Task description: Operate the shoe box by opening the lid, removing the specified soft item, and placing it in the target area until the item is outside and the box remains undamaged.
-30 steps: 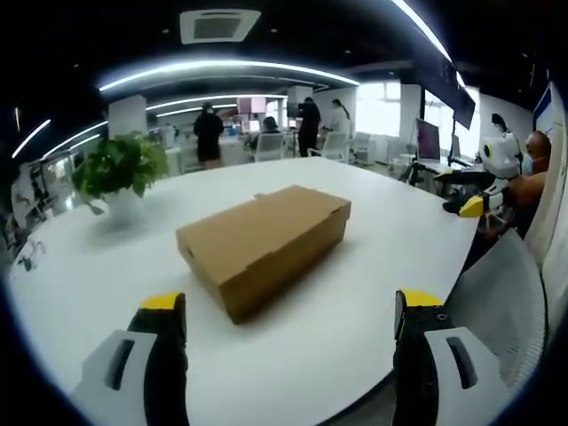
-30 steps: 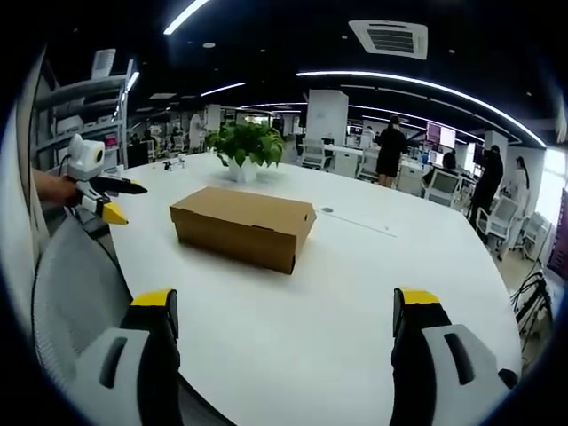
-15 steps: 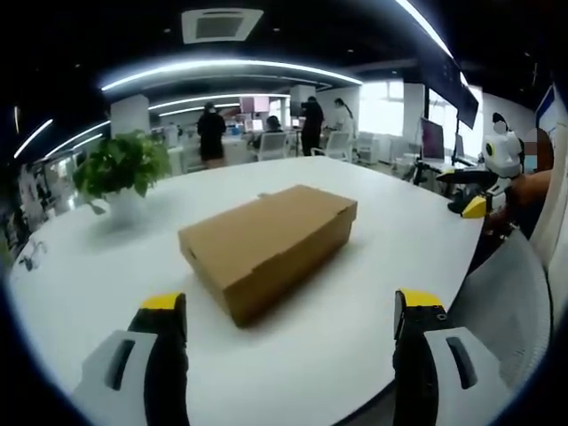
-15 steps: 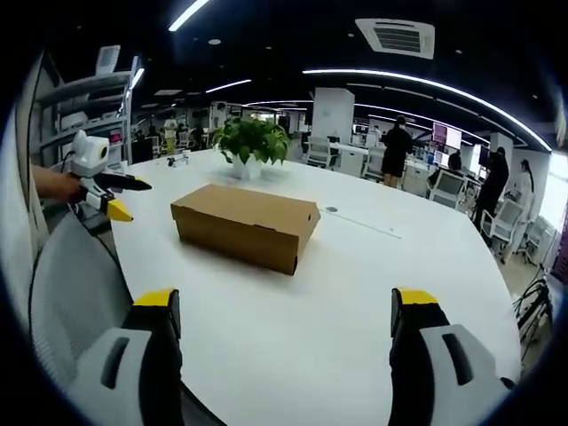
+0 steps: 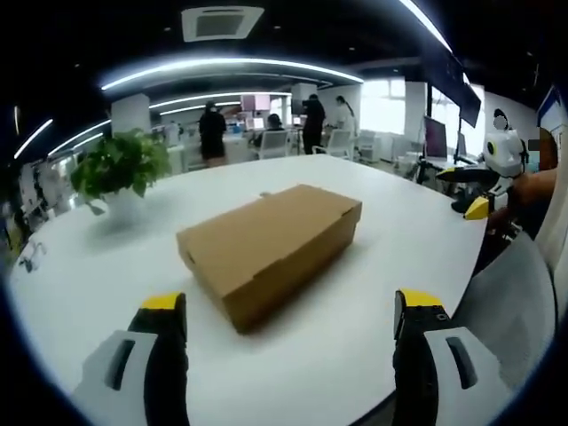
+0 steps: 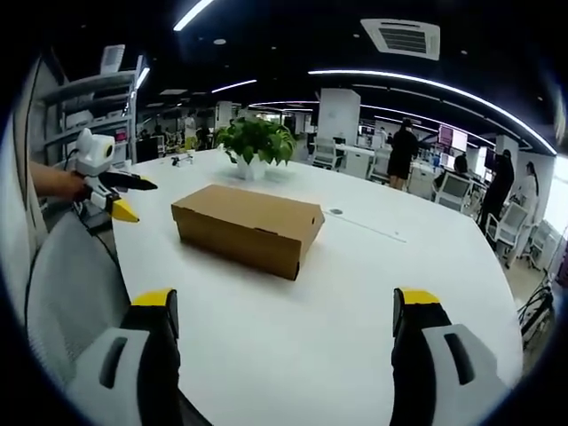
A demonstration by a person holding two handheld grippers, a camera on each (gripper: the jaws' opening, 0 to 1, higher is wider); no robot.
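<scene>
shoe box (image 5: 266,248): lid shut, nearer than a second ago | left tool (image 5: 288,311), right tool (image 6: 284,311): jaws apart, empty, approaching | opening not begun

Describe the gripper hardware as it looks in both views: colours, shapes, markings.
Both match: the left gripper and the right gripper each have two broad black jaws capped with yellow tips, set in light grey housings with a dark slot. Seen from the side in the other view, each has a white rounded body, a black jaw and a yellow pointed tip. No cables or sleeves are visible.
</scene>
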